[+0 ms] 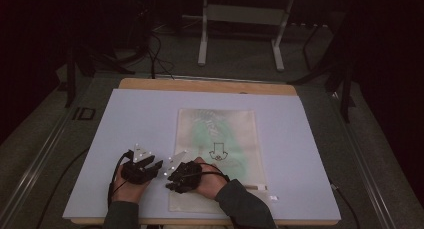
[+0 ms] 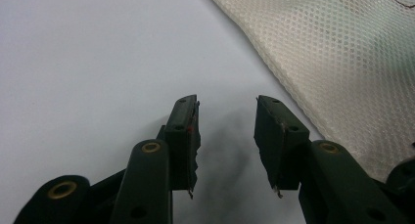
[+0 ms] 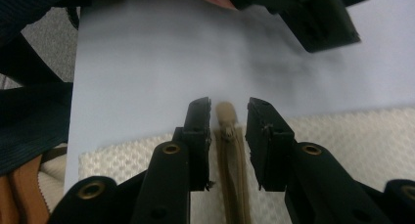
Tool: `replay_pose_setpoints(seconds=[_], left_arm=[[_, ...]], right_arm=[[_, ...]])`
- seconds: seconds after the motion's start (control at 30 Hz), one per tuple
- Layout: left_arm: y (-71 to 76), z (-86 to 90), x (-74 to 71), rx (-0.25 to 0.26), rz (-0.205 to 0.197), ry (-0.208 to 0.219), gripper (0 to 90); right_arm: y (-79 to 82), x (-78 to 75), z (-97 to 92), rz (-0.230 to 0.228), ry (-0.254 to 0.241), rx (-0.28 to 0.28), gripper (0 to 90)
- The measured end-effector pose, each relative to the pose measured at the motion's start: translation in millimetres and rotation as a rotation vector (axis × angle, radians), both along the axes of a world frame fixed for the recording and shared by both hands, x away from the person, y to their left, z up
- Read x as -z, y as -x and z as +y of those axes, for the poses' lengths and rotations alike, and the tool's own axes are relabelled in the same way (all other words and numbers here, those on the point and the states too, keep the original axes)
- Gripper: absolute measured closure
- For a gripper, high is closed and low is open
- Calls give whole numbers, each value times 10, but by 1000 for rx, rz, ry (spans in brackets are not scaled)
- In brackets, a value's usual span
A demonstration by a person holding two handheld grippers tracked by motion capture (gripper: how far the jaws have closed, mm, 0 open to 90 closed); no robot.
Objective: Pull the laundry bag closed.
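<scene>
With the flat cream mesh zipper pouch (image 1: 217,154) lying mid-frame on the pale blue surface (image 1: 135,119), the right gripper (image 3: 229,111), jaws apart astride the tan zipper pull (image 3: 226,112), should centre, then pinch, while the open-jawed left gripper (image 2: 227,104) steadies the fabric.

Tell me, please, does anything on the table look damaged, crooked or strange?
Nothing stands out. The mesh bag lies flat and roughly square on the white board. The right gripper has its jaws on either side of the zipper pull, not yet pinching it. The left gripper is open over bare board.

Down-arrow sign on the mesh bag (image 1: 218,139)
</scene>
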State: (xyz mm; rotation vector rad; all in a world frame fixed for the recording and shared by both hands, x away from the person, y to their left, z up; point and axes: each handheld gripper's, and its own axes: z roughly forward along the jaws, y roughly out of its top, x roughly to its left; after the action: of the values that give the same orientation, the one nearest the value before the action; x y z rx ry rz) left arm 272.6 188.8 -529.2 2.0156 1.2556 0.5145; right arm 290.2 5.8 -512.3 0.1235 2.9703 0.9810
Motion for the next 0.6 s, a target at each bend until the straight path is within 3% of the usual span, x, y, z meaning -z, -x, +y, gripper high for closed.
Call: replay_pose_setpoints(seconds=[0.33, 0.47, 0.6], left_arm=[[2, 7, -6, 0, 0, 3, 601], [1, 9, -5, -1, 1, 5, 601], [2, 10, -7, -3, 1, 4, 601]], right_arm=[[23, 57, 193, -51, 64, -17, 727], [28, 67, 203, -50, 58, -15, 808], [30, 61, 194, -54, 47, -7, 810]])
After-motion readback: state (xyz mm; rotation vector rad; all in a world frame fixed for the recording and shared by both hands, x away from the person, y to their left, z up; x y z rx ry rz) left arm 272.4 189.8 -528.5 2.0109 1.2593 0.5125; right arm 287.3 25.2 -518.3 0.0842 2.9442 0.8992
